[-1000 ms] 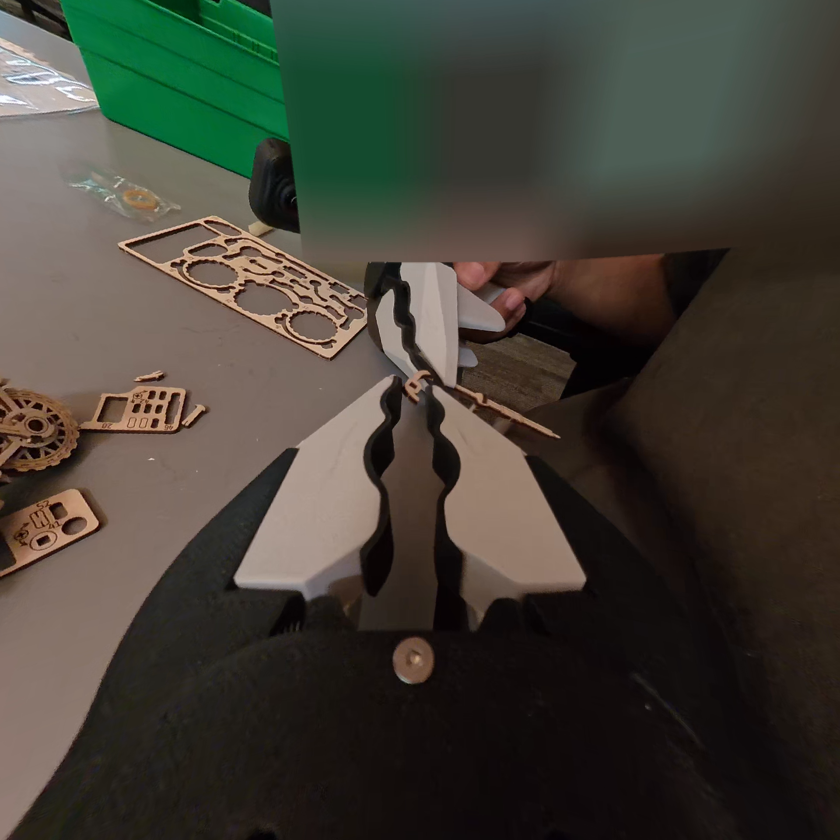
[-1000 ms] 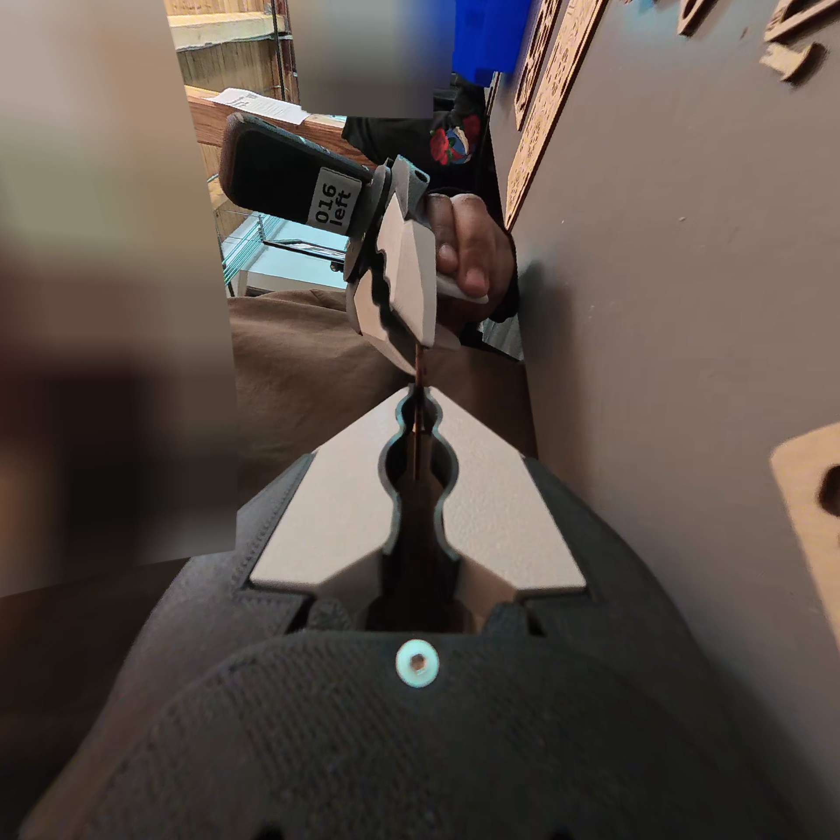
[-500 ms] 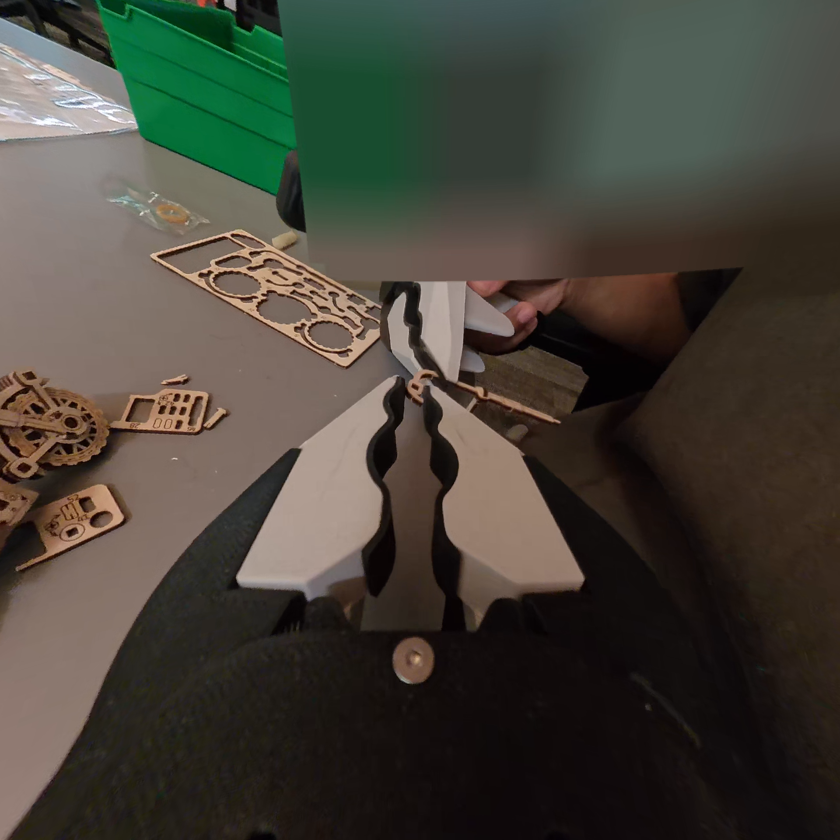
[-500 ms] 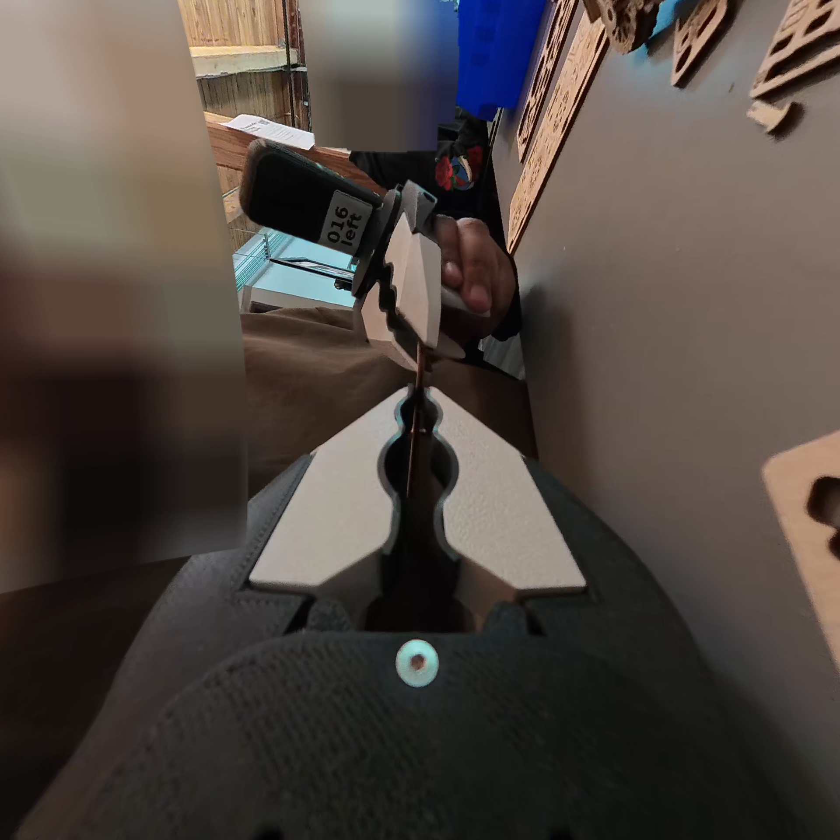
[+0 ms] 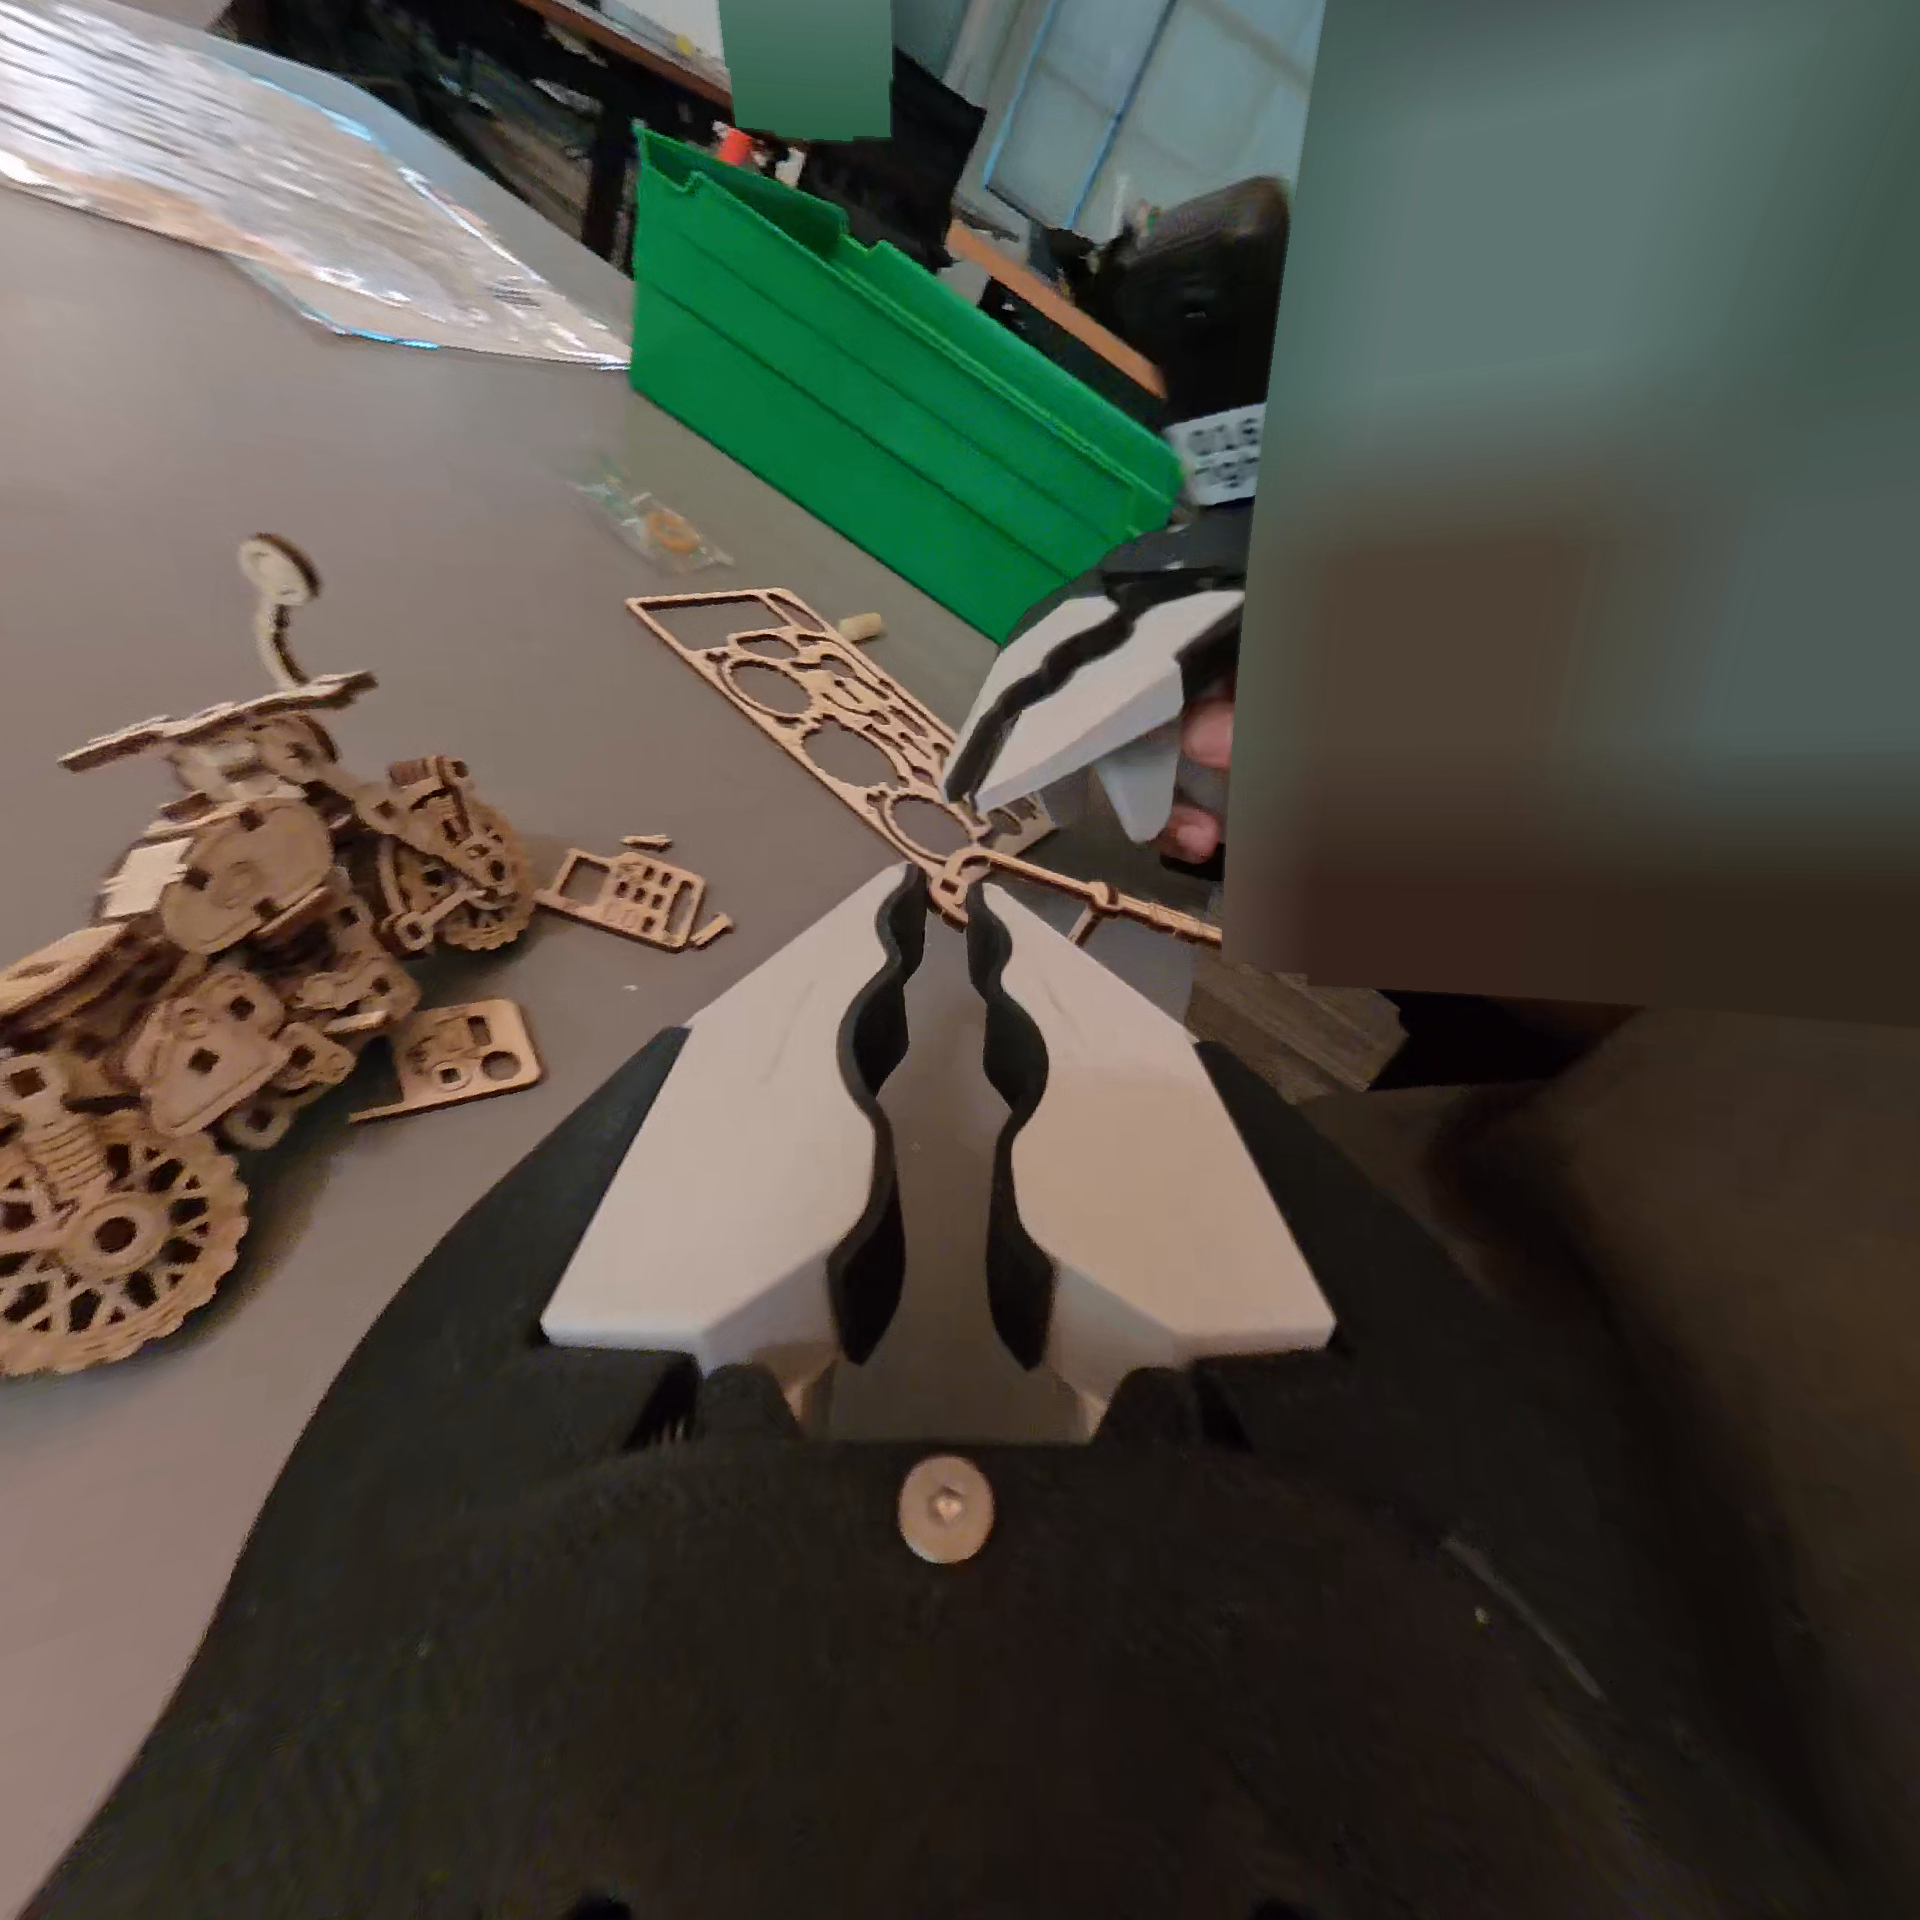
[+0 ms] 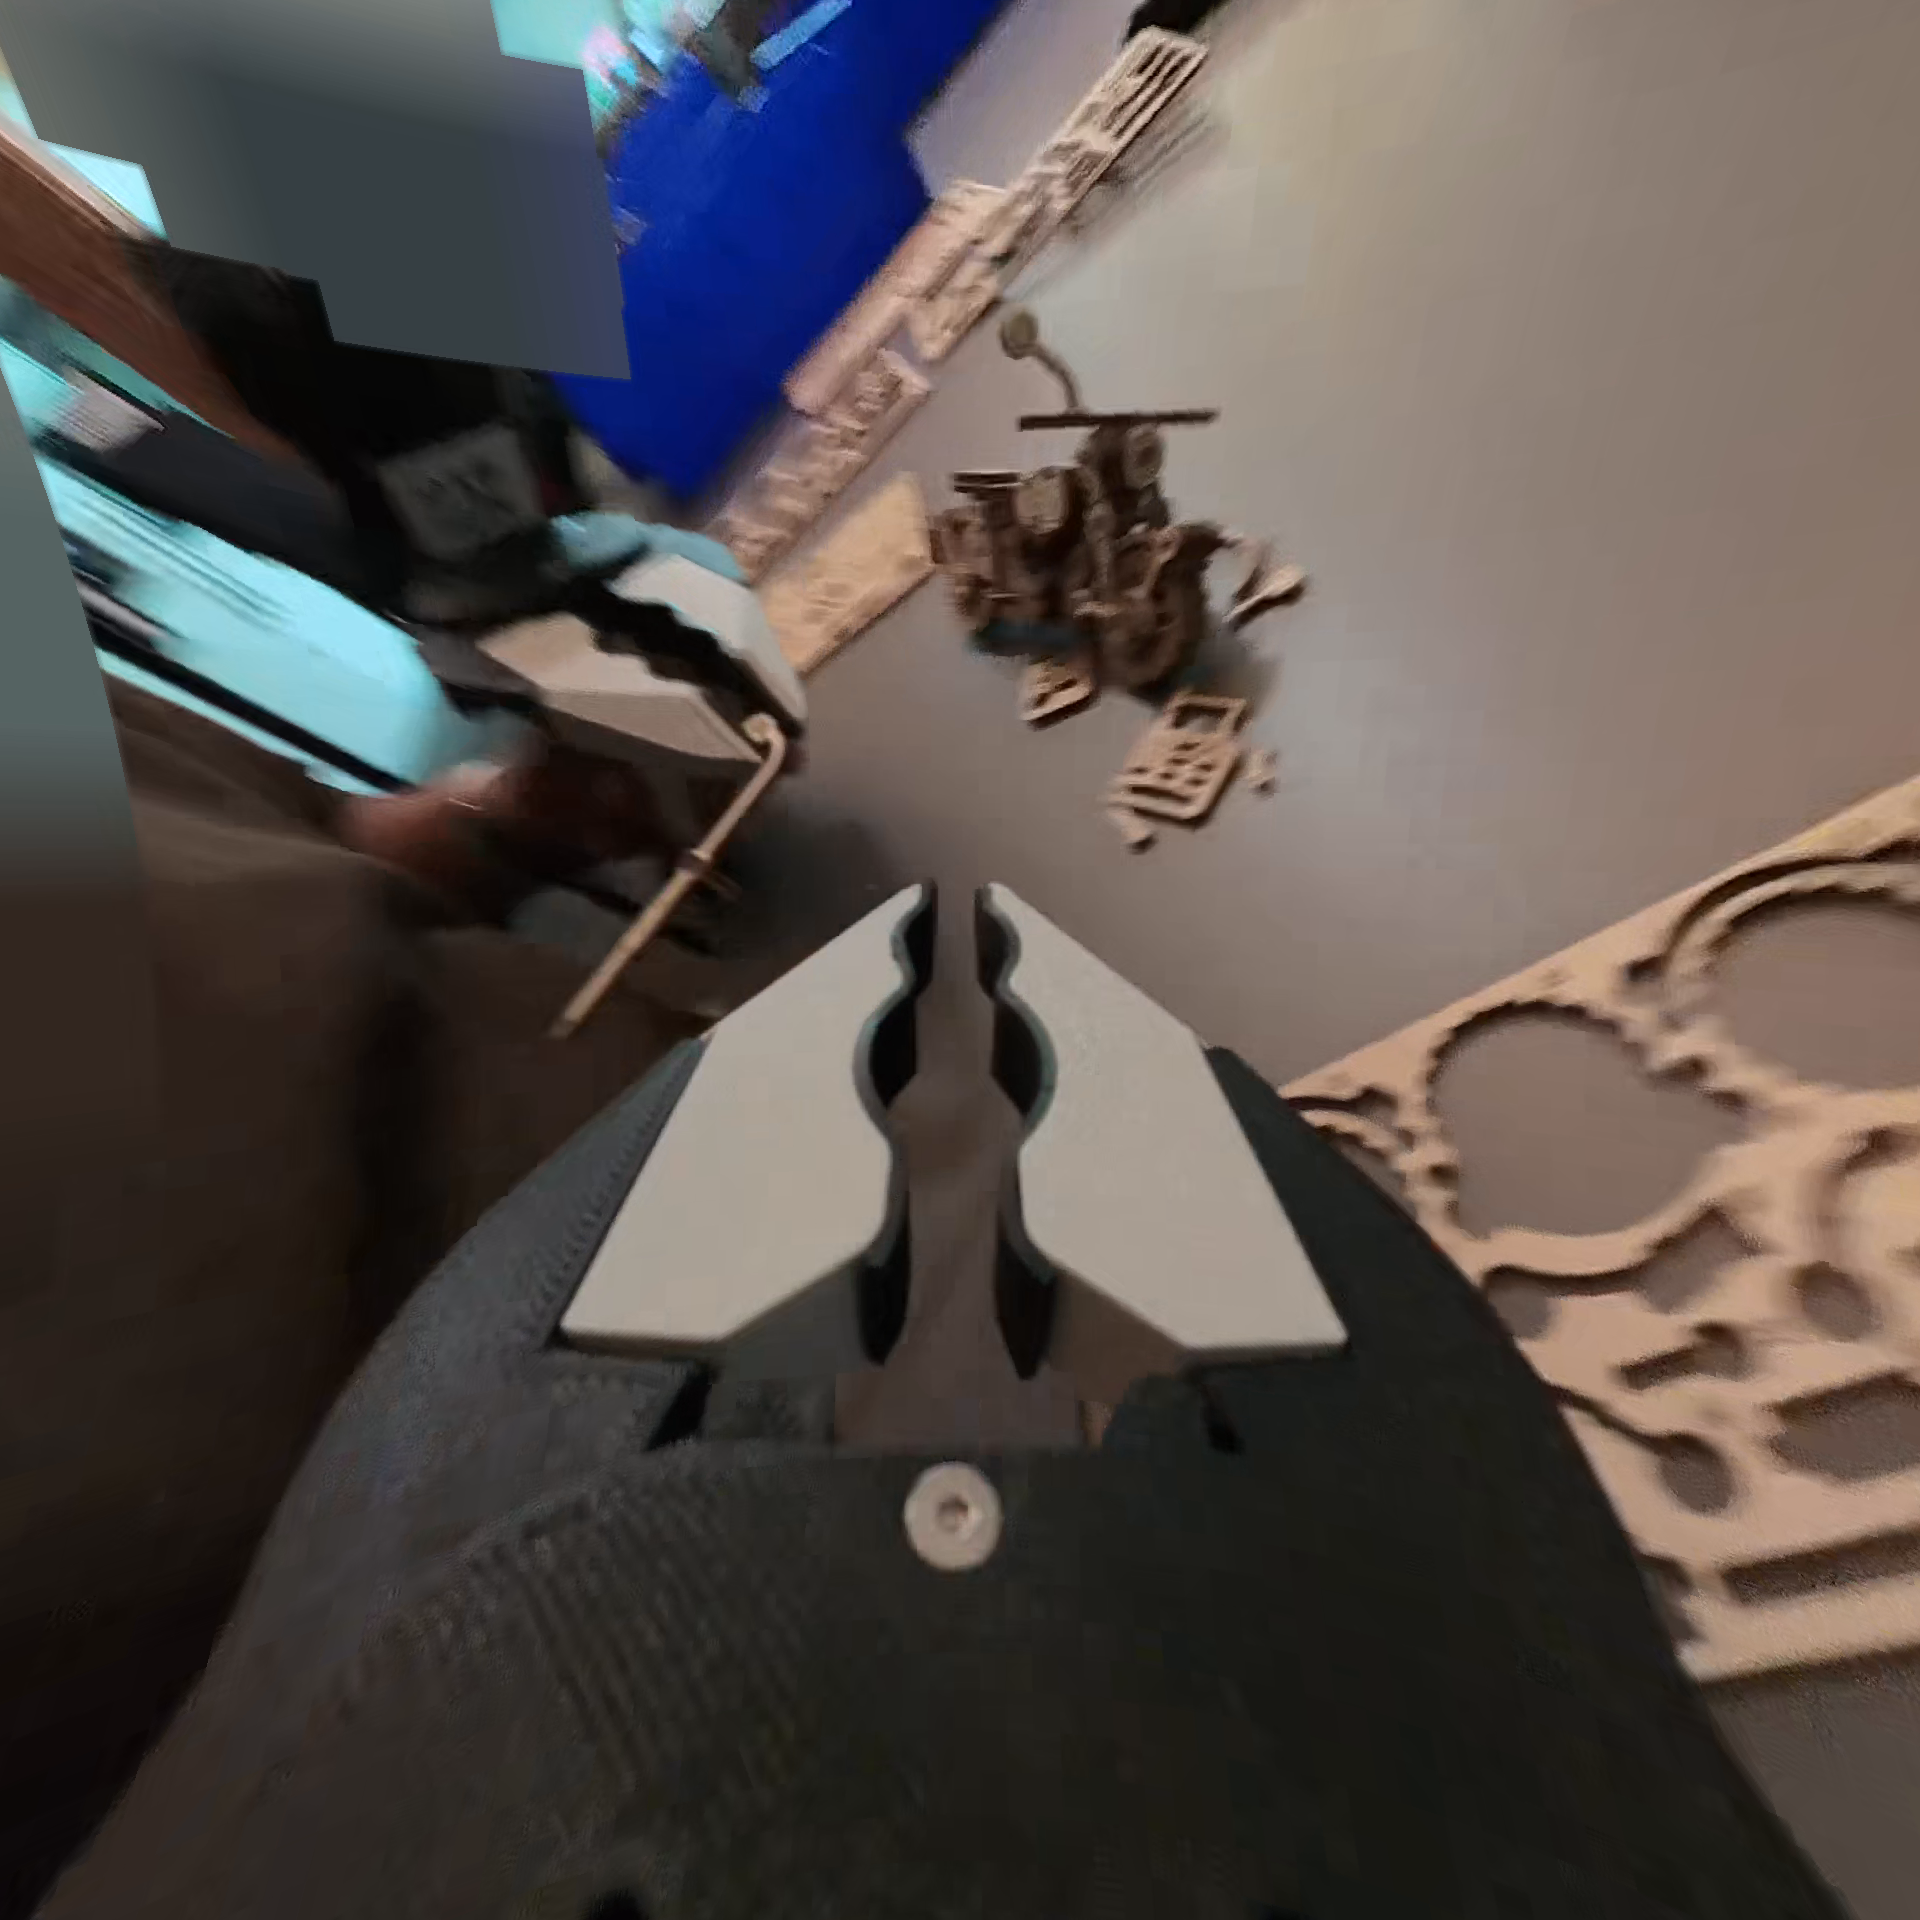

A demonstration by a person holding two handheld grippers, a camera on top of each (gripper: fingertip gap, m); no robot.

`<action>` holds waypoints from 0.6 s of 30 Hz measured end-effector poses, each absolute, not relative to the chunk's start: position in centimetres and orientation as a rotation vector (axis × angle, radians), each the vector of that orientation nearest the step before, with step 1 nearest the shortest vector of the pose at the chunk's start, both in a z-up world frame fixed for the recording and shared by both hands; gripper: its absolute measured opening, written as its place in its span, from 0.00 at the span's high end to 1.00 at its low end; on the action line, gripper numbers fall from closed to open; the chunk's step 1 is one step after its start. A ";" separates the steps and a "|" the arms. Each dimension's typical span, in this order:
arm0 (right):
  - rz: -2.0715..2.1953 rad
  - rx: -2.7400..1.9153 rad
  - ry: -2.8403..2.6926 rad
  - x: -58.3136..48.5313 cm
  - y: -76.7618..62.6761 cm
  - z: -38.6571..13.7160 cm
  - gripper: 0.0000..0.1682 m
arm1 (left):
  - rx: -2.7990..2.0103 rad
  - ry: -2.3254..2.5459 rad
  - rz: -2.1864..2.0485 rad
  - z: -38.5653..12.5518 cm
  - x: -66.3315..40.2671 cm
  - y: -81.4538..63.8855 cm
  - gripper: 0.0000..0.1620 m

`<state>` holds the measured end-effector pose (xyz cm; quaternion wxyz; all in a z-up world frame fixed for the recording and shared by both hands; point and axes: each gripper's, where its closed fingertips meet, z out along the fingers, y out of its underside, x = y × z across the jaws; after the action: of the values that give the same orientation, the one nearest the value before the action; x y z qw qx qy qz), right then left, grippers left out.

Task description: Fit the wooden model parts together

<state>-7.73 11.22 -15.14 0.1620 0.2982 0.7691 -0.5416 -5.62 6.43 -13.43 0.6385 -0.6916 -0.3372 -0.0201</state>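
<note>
**Left grips the stick, right lets go**

Left wrist view: the left gripper (image 5: 943,891) pinches the wooden stick (image 5: 1081,902) by its end, above the table (image 5: 436,488) edge.

Right wrist view: the right gripper (image 6: 954,902) holds nothing, jaws narrowly parted; the stick hangs from the left gripper.

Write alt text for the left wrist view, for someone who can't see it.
The left gripper pinches one end of a thin, rod-shaped wooden model part over a grey table, jaws nearly closed. A half-built wooden motorcycle model sits left, an emptied wooden parts sheet and green plastic bin beyond.
</note>
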 end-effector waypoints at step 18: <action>-1.218 0.527 2.917 -10.5 7.7 -20.4 0.93 | -1.563 -0.781 -0.110 -13.6 -5.5 6.2 0.97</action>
<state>-10.49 7.67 -20.40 -0.0317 0.1644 0.9098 -0.3798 -5.53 6.22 -13.60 0.6408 -0.6855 -0.3423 -0.0483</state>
